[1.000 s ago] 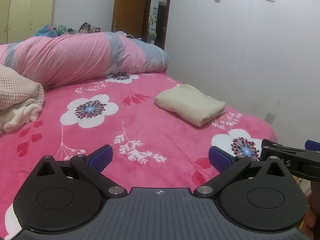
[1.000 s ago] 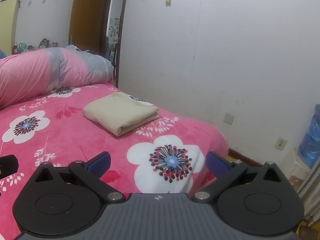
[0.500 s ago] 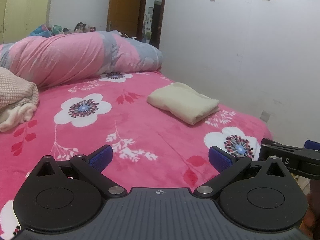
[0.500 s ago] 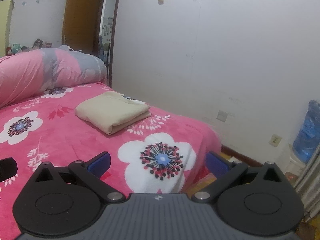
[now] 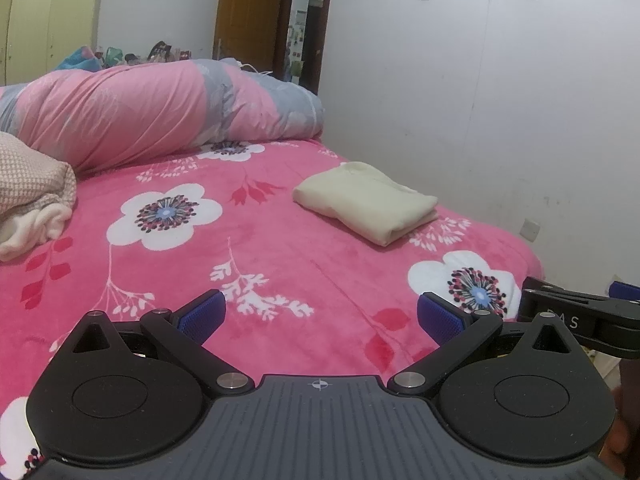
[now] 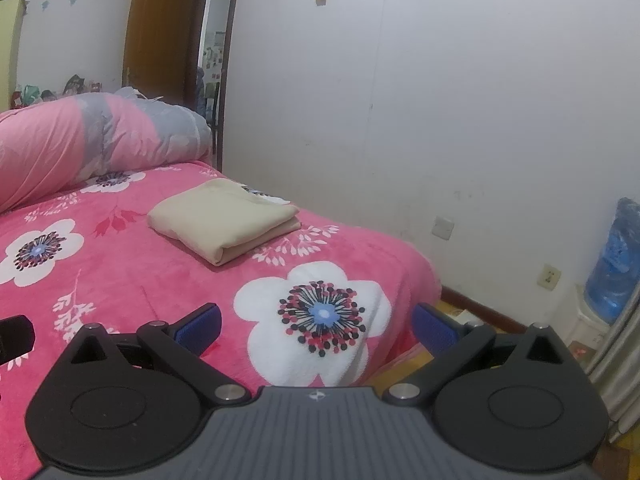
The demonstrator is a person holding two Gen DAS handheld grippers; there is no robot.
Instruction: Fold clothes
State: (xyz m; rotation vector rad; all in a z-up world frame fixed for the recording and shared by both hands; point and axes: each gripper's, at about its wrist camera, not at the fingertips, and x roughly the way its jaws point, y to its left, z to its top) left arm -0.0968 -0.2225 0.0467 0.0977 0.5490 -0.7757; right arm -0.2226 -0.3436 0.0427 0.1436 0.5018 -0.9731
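On the pink bed cover (image 5: 280, 248) with big white flowers lies my folded cream cloth (image 5: 366, 202). It is a neat flat bundle, and it sits near the side of the bed cover that runs along the white wall (image 5: 500, 100). Nothing touches it.

I hold my left gripper (image 5: 322, 314) low over the near part of the bed cover, well apart from the folded cream cloth. Its two blue fingertips (image 5: 202, 314) are spread wide, and there is only bed cover between them. It has hold of nothing.

My right gripper (image 6: 316, 322) is spread wide too, with nothing in it. It hangs over the near corner of the bed cover, above a big white flower (image 6: 316, 316). Its right blue tip is out past the edge of the bed cover, over the floor. The folded cream cloth (image 6: 224, 220) is farther up the bed cover from it, well apart.

From the left camera I can see a black part of my right gripper (image 5: 580, 322) poking in just beside the left one.

Far up the bed cover, past the folded cream cloth, lies a fat rolled quilt (image 5: 160, 116) in pink and grey. At the left edge of the bed cover sits a heap of pale fluffy clothes (image 5: 32, 200), not folded.

Off the bed cover, by the white wall, stands a blue water bottle (image 6: 616, 256). A brown door (image 6: 160, 32) stands open behind the rolled quilt.
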